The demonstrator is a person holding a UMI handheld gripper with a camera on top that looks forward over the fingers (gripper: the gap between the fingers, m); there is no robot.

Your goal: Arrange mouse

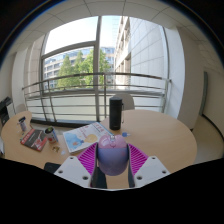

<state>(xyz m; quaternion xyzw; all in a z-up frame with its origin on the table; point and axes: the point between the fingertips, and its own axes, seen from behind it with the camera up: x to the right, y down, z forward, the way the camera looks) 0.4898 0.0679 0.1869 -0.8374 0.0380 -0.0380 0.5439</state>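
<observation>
Holding the mouse (112, 153) between the pink pads (88, 158), claw (112, 165) closed narrow on its flanks, lifted a little above the round desk (160, 135). Well beyond the mouse, a black cylinder (115, 111) upright near the far rim; left of the mouse, a blue-printed sheet (82, 136), and farther left some small clutter (38, 137), too small to name. Likely light, rigid, smooth-shelled and a bit slippery, so best gripped low across the side walls near the middle, clear of buttons and wheel. Gentle squeeze enough; hard plastic, not fragile, yet prone to twist if pinched toward the tail.
</observation>
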